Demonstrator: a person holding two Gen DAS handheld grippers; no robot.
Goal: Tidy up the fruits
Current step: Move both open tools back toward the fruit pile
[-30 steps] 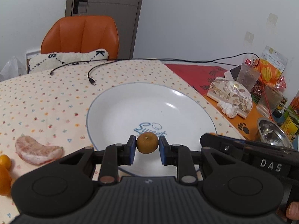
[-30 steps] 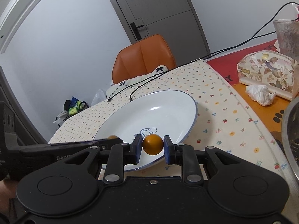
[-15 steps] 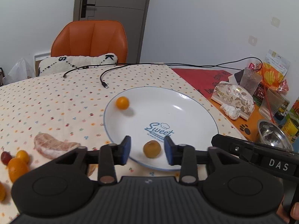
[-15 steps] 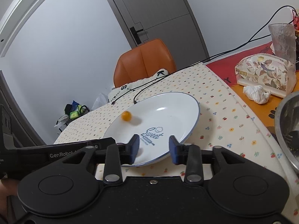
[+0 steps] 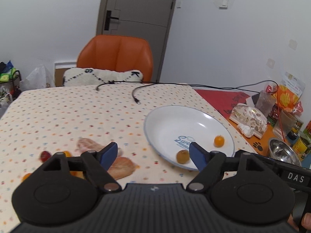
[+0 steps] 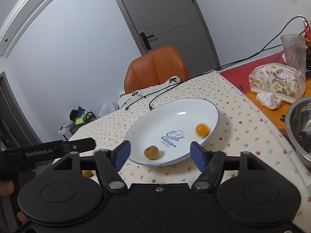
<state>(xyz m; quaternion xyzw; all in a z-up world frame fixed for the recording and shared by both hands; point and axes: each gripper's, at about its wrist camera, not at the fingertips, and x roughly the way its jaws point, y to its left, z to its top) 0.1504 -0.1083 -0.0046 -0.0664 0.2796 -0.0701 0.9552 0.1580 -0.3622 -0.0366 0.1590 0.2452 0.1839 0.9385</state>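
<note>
A white plate [image 5: 167, 120] [image 6: 175, 114] with a blue rim and "Sweet" lettering holds a brown round fruit [image 5: 182, 156] [image 6: 151, 152] near its front edge and a small orange fruit [image 5: 219, 140] [image 6: 202, 129] toward its right side. My left gripper [image 5: 153, 155] is open and empty, pulled back to the left of the plate. My right gripper [image 6: 158, 155] is open and empty just in front of the plate. On the tablecloth left of the plate lie pale pomelo segments [image 5: 87, 144] [image 5: 122, 167], a red fruit [image 5: 44, 155] and small orange fruits [image 5: 67, 153].
Black cables [image 5: 136, 95] trail across the spotted tablecloth. A tissue box [image 6: 276, 83], crumpled tissue [image 6: 269, 101], glass [image 6: 293, 52] and metal bowl [image 6: 299, 124] stand to the right. An orange chair [image 5: 116, 56] with a white cushion sits behind the table.
Both grippers opened and let go of their fruits into the plate, then drew back. The orange fruit rolled from the plate's left side to its right. The left view swung leftward.
</note>
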